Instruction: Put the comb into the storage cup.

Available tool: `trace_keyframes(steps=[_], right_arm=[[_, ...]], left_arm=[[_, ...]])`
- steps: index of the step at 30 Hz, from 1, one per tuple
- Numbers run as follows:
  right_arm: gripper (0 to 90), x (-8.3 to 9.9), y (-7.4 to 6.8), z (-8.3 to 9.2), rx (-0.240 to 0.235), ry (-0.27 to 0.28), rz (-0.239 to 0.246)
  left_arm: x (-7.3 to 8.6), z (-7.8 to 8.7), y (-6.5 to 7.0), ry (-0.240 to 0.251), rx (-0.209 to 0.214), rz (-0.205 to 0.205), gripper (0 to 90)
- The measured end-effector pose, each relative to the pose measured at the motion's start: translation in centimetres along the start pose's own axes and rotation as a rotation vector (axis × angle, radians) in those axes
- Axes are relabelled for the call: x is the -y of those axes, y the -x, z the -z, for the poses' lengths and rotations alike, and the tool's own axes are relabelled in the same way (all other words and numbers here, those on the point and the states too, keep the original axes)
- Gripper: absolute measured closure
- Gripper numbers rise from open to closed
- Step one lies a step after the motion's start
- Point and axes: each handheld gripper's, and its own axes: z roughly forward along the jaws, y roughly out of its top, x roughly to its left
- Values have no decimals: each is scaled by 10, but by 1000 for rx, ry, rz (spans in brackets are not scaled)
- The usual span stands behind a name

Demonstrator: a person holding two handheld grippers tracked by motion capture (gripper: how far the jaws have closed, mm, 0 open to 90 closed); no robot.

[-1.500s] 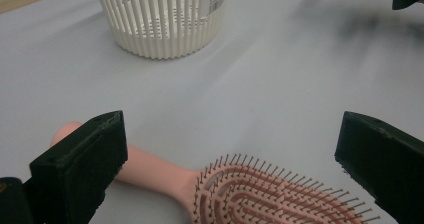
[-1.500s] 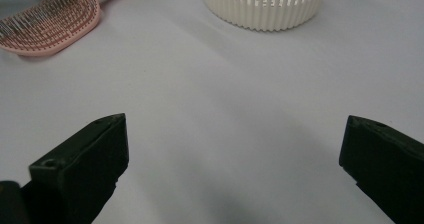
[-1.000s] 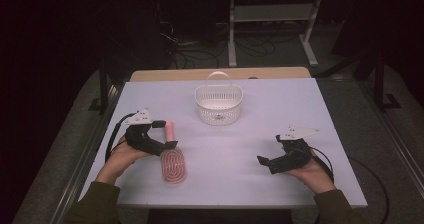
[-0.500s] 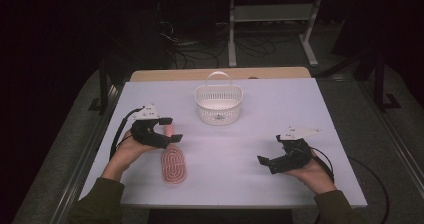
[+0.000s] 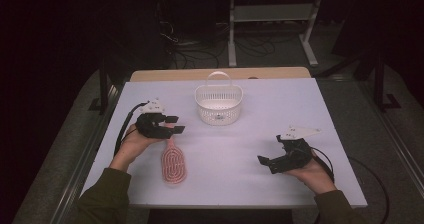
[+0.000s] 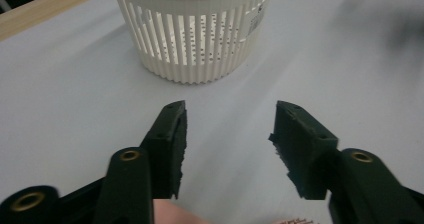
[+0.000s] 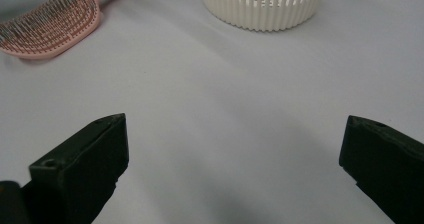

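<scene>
We see the left tool [image 5: 171, 124] over the pink hairbrush [image 5: 173, 165] handle on the worktop [image 5: 240, 149], its jaws just closing, half-wide, not yet gripping. Right tool [image 5: 267, 162] rests wide, holding nothing.

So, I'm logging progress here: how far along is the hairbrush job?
Early. Done: the left hand-held gripper is over the pink hairbrush's handle, jaws just closing, pads not yet pressing. In hand: that grasp. Left: lifting the brush, probably into the white basket. The right hand-held gripper rests open.
</scene>
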Motion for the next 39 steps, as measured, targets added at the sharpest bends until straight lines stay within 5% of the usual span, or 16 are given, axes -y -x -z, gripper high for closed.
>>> trace_keyframes(steps=[12, 21, 39], right_arm=[[0, 0, 0, 0, -2, -1, 1], [0, 0, 0, -1, -3, -3, 0], [0, 0, 0, -1, -2, -5, -3]], left_arm=[[-8, -8, -10, -41, 9, 33, 736], [-14, -12, -24, -82, -36, 52, 891], [-9, -37, -46, -219, -98, 59, 900]])
